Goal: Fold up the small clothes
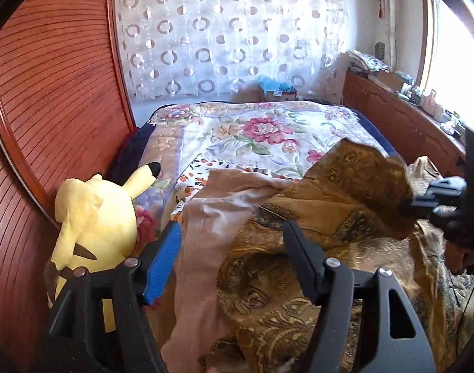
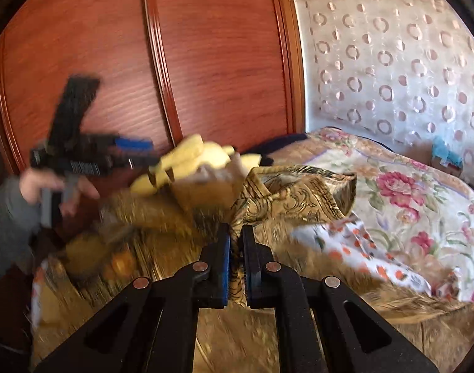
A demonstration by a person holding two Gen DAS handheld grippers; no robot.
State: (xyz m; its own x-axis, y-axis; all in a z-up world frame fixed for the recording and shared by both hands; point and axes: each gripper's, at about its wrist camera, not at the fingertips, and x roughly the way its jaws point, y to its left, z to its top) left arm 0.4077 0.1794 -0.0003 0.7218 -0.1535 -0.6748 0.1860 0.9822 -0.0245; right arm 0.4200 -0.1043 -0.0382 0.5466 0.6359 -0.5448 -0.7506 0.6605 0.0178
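A gold-brown paisley garment (image 1: 299,279) with a pale pink lining (image 1: 206,217) lies crumpled on the bed. My left gripper (image 1: 231,225) hangs just above it, open, and the cloth below does not touch its pads. In the right wrist view my right gripper (image 2: 236,230) is shut on a bunched fold of the same garment (image 2: 299,195), lifting one flap of it. The right gripper (image 1: 439,195) also shows at the right edge of the left wrist view, behind the raised flap. In the right wrist view the left gripper (image 2: 125,152) is blurred, held by a hand.
A yellow plush toy (image 1: 94,217) leans against the reddish wooden wardrobe (image 1: 50,93) on the left. Under the garment lie a floral bedspread (image 1: 268,130) and a white cloth with orange dots (image 1: 199,168). A cluttered wooden cabinet (image 1: 392,108) runs along the bed's right side.
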